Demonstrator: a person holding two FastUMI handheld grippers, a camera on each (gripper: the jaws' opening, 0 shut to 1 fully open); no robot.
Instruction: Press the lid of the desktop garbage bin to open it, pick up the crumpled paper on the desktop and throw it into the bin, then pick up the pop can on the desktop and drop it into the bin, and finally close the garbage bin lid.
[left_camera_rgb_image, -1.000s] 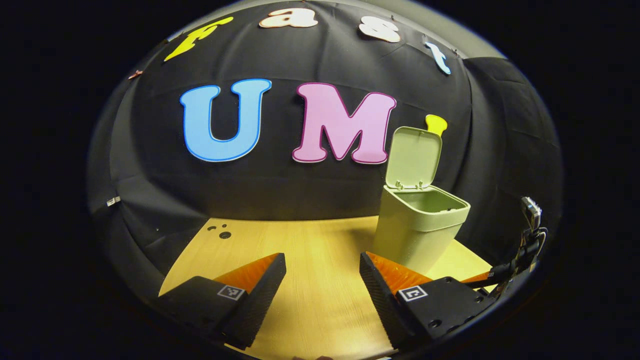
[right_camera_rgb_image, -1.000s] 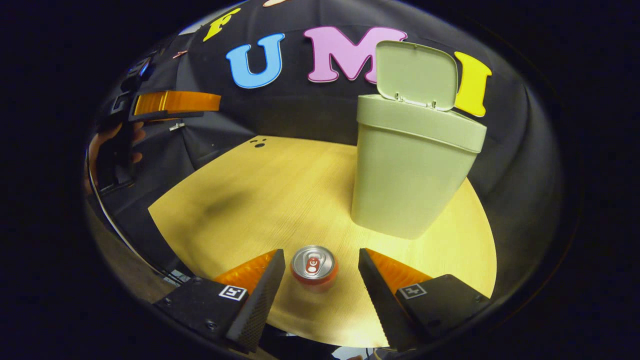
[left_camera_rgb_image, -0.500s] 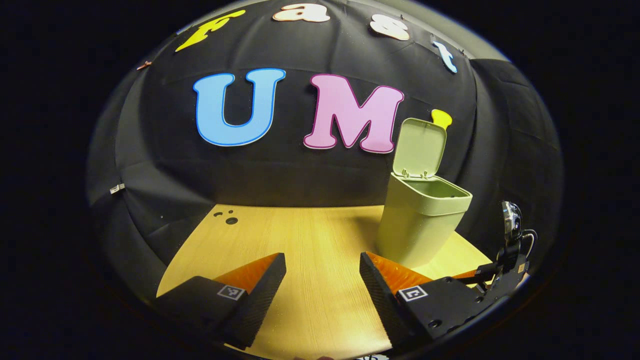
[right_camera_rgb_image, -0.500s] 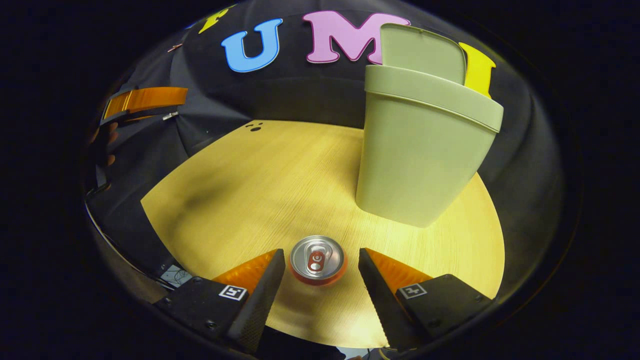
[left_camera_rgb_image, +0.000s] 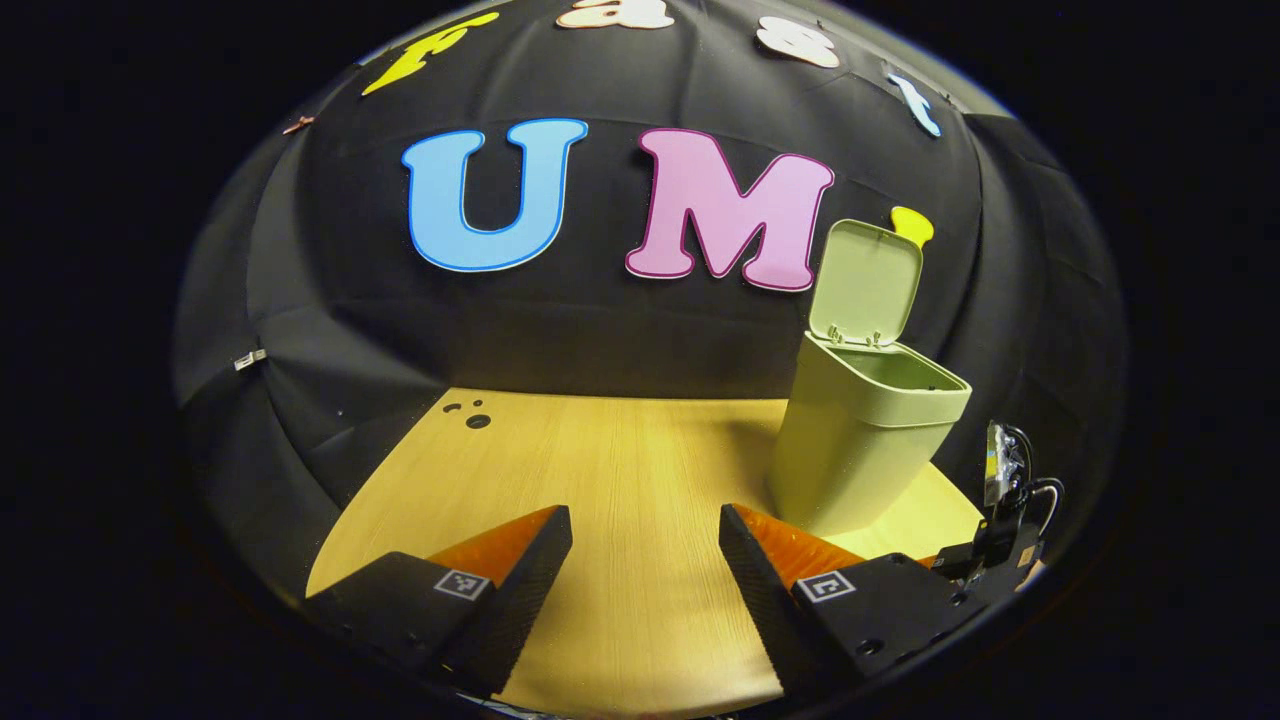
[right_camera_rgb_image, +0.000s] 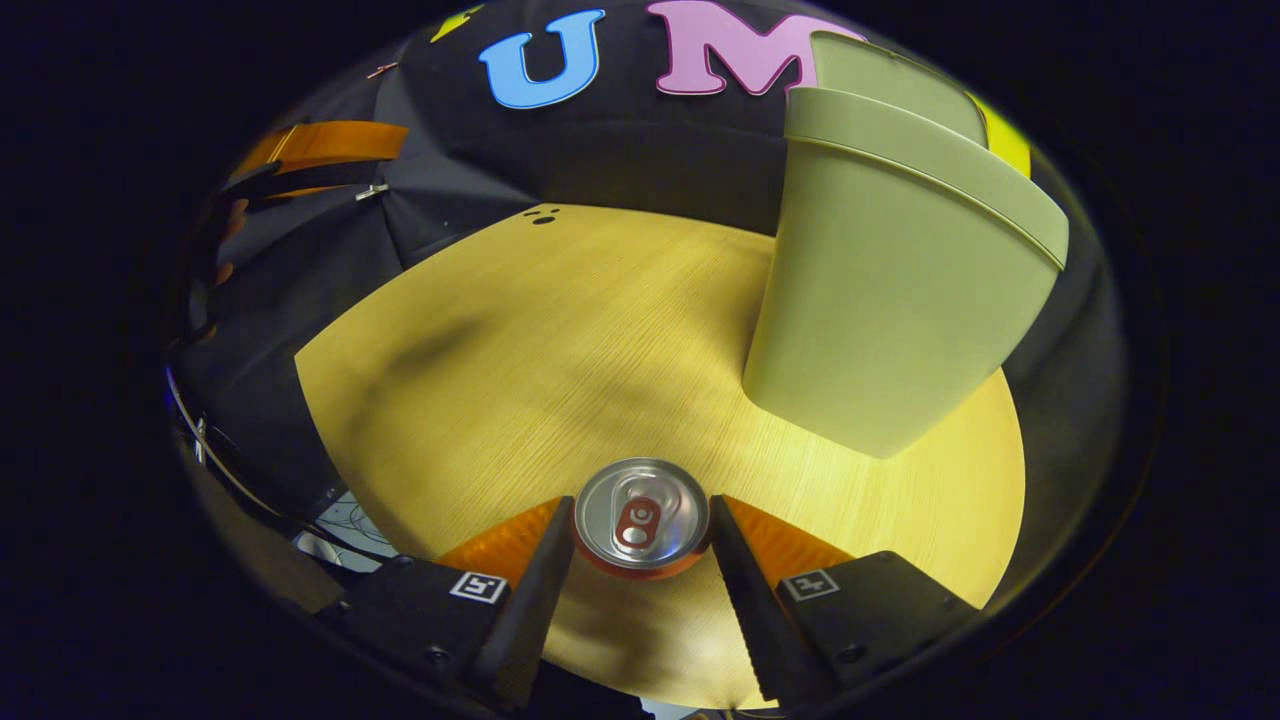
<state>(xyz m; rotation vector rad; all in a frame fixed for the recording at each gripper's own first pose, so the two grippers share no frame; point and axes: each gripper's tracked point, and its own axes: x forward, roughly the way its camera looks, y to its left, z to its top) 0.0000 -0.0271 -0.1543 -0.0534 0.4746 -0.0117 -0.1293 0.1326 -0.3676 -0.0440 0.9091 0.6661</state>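
An upright red pop can (right_camera_rgb_image: 640, 512) with a silver top stands on the wooden table (right_camera_rgb_image: 560, 330) near its front edge. My right gripper (right_camera_rgb_image: 642, 503) comes down over it, and both fingers touch the can's sides. The pale green bin (right_camera_rgb_image: 890, 300) stands just behind and to the right, its lid (right_camera_rgb_image: 900, 85) raised. In the left gripper view the bin (left_camera_rgb_image: 862, 440) is at the right with its lid (left_camera_rgb_image: 866, 285) upright and its mouth open. My left gripper (left_camera_rgb_image: 645, 530) hovers open over bare table, holding nothing.
The black cloth wall closes the table at the back and sides. Small dark holes (left_camera_rgb_image: 477, 420) mark the table's far left corner. The right gripper's body and cables (left_camera_rgb_image: 1000, 520) sit at the right edge. A hand holds the left gripper (right_camera_rgb_image: 320, 150) high at the left.
My right gripper dropped lower over the can and its fingers closed in onto the can's sides. The left gripper drifted back and left, away from the bin.
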